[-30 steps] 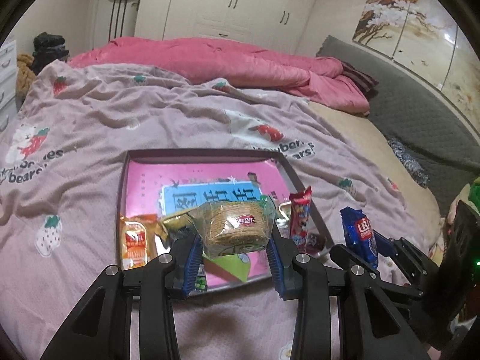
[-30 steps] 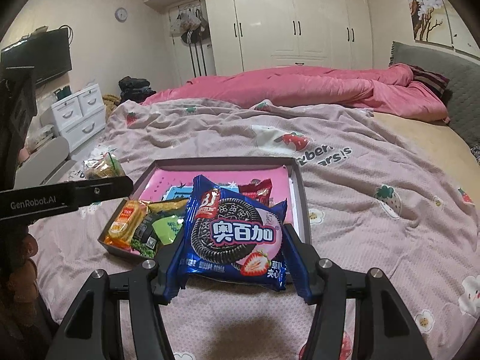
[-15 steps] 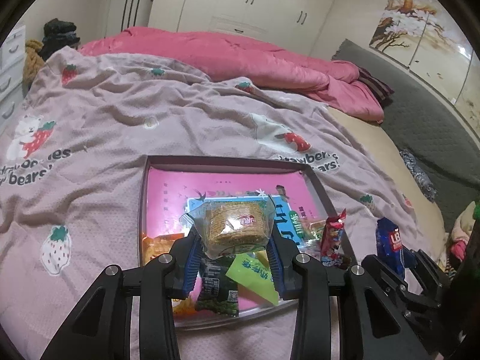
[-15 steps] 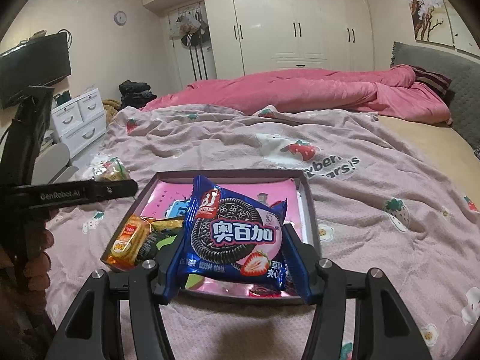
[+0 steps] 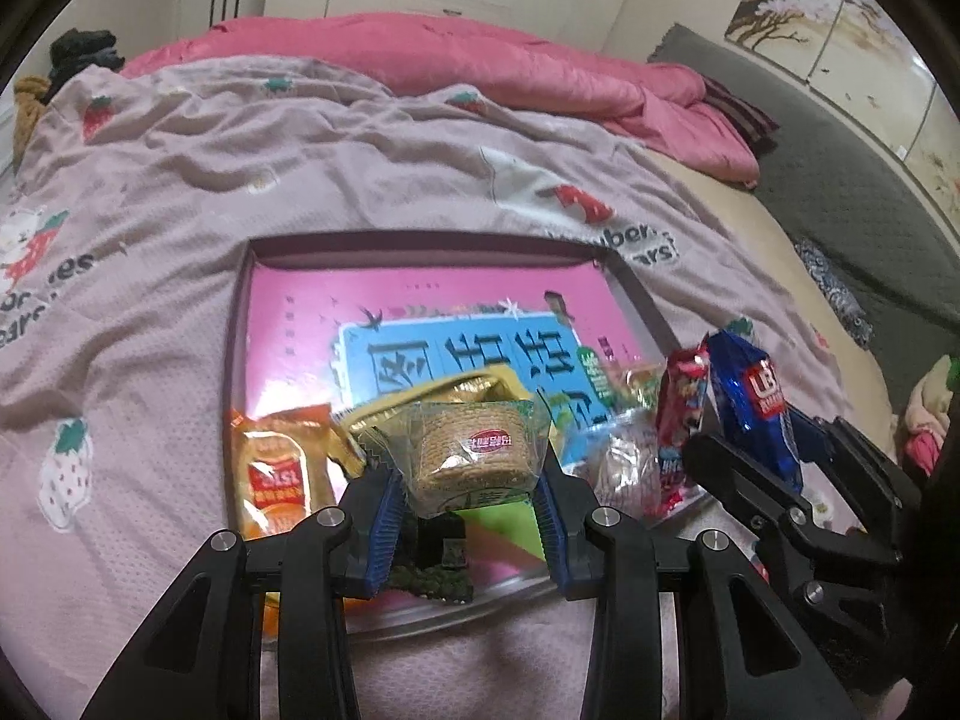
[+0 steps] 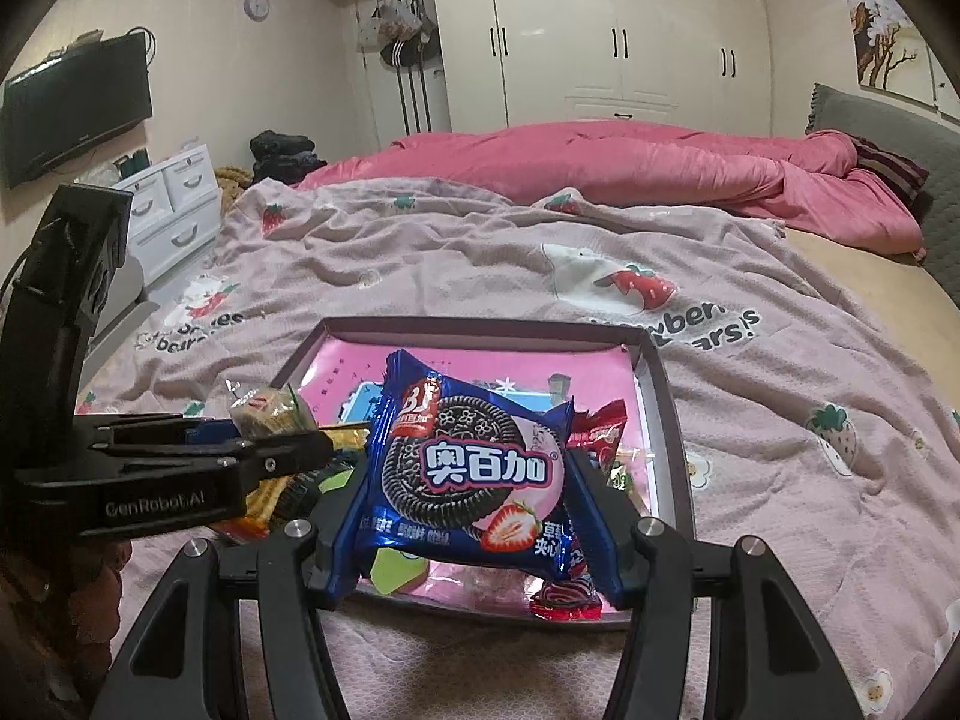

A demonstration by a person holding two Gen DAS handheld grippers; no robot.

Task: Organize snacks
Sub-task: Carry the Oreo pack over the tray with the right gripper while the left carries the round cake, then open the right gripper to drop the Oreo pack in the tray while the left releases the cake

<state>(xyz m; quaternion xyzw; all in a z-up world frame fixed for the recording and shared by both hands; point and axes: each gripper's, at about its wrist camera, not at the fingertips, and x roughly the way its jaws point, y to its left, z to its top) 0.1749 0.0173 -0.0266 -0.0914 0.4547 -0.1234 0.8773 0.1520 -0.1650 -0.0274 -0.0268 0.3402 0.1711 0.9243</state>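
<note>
Left gripper (image 5: 471,483): clamped on clear-wrapped biscuit pack (image 5: 467,450), lower centre, over tray (image 5: 636,294). Right gripper (image 6: 468,483): clamped on blue cookie pack (image 6: 474,474), lower centre, above the tray's near edge. Orange packet (image 5: 279,471) lower left, its bottom cut off by a finger; dark packet (image 5: 429,570) underneath mostly hidden, label unreadable.

Each camera sits on its tongs, looking down close at the same flat dark-rimmed box (image 5: 630,294) (image 6: 666,396) on the bed.
</note>
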